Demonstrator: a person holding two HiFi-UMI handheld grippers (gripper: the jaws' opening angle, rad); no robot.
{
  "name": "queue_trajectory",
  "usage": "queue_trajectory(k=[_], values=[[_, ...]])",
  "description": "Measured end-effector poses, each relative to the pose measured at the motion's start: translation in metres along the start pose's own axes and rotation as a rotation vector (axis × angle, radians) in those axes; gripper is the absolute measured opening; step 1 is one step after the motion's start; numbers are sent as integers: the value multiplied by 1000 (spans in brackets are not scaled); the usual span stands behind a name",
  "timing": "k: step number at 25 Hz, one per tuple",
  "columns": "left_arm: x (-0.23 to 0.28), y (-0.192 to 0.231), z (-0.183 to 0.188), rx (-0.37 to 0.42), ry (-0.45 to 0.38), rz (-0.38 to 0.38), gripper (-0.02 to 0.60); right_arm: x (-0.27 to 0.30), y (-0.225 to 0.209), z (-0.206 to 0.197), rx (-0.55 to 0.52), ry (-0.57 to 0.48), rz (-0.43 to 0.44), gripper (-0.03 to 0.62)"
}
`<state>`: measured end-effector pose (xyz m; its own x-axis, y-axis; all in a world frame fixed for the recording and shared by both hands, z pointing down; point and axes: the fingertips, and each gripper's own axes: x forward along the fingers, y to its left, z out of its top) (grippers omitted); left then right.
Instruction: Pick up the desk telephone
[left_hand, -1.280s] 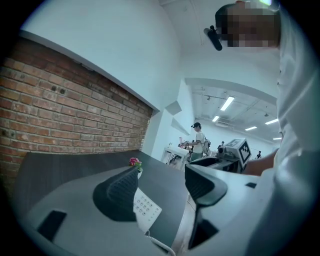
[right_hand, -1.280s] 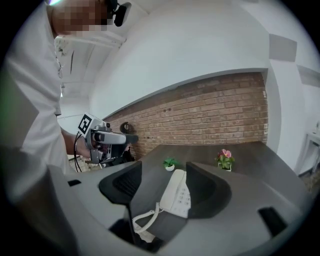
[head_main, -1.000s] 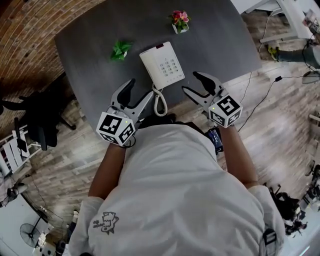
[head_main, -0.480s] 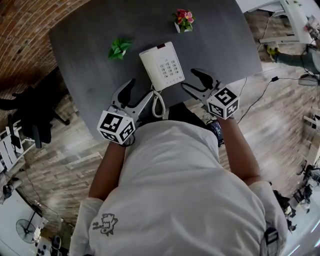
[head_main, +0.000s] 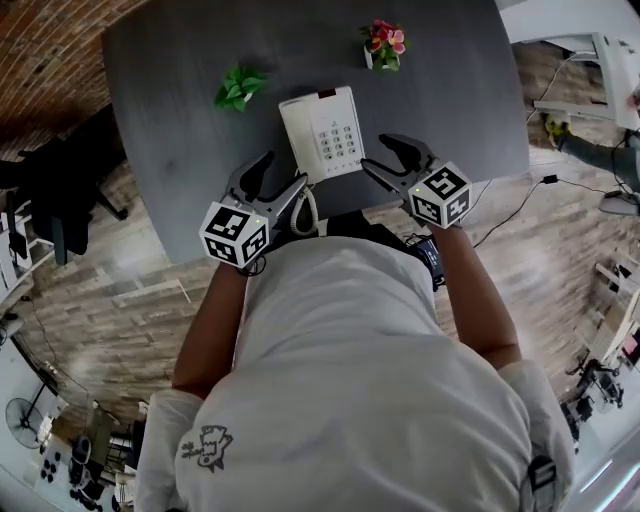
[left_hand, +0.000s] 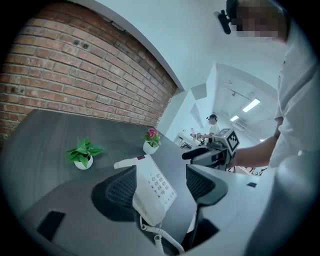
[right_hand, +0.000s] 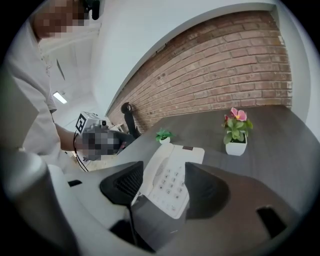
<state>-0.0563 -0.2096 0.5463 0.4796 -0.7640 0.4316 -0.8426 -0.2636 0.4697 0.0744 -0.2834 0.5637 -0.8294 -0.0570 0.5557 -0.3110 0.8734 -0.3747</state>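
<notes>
- I am working the approach: the phone (head_main: 327, 132) is lying flat on the tabletop (head_main: 170, 110), untouched.
- Left tongs (head_main: 280, 172) are hovering spread and empty at the phone's near-left corner. Right tongs (head_main: 378, 154), also spread and empty, have just been closing slightly beside its right edge.
- Next, I judge, both pairs should be flanking the phone, then squeezing.

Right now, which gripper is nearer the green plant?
Left. The left gripper is nearer the person than the green plant, left of the telephone. The right gripper is right of it, jaws open, just closing slightly, nothing between them.
</notes>
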Motion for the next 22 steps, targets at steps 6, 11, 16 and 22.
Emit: queue_trajectory(k=[6, 11, 16, 22], values=[[25, 14, -28, -47, 71, 26, 325, 17, -24, -26, 24, 63, 52, 232], [47, 29, -56, -96, 150, 28, 325, 35, -46, -57, 51, 138, 80, 218], [62, 42, -73, -139, 184, 52, 332, 52, -61, -74, 71, 198, 122, 194], [75, 57, -83, -232, 174, 64, 341, 66, -70, -77, 104, 210, 155, 180]])
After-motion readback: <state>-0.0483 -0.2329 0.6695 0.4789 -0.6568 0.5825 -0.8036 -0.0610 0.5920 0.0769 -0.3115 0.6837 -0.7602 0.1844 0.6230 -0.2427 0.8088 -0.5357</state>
